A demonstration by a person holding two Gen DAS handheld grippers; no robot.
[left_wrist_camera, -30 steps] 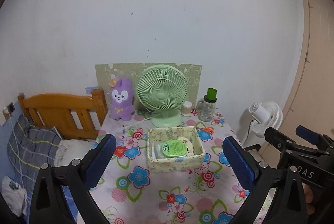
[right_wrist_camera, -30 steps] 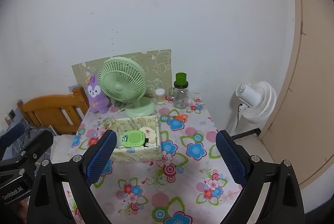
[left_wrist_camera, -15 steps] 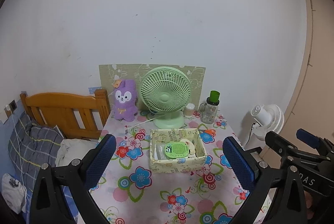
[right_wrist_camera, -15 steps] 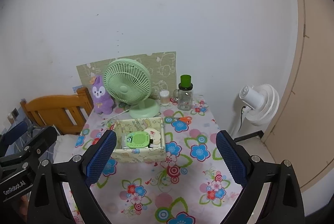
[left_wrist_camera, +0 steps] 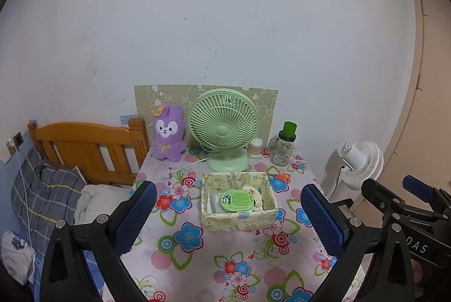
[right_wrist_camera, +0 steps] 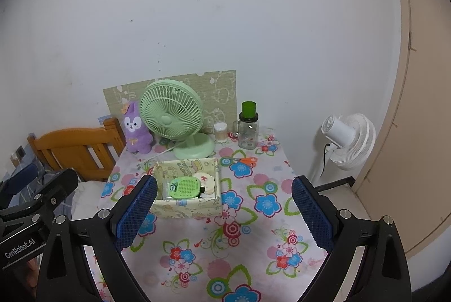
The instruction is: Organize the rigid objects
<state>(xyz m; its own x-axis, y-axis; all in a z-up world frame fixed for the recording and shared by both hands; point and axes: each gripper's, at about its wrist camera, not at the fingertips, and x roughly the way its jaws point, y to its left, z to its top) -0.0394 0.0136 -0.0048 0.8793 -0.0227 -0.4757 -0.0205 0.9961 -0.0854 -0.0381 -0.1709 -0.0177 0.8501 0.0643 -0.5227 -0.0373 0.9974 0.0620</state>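
A cream patterned box sits mid-table on the floral cloth. Inside lie a green perforated device, a round cream item and a clear packet. Orange-handled scissors lie on the cloth behind the box to the right. My left gripper and my right gripper both hover open above the near part of the table, well short of the box, with nothing between their fingers. Each gripper's body shows at the edge of the other's view.
Along the back wall stand a purple plush rabbit, a green desk fan, a small cup and a glass jar with a green lid. A wooden bed frame is left, a white floor fan right.
Both grippers have pulled back and up from the table, so the box and table look smaller and farther. Both stay open.
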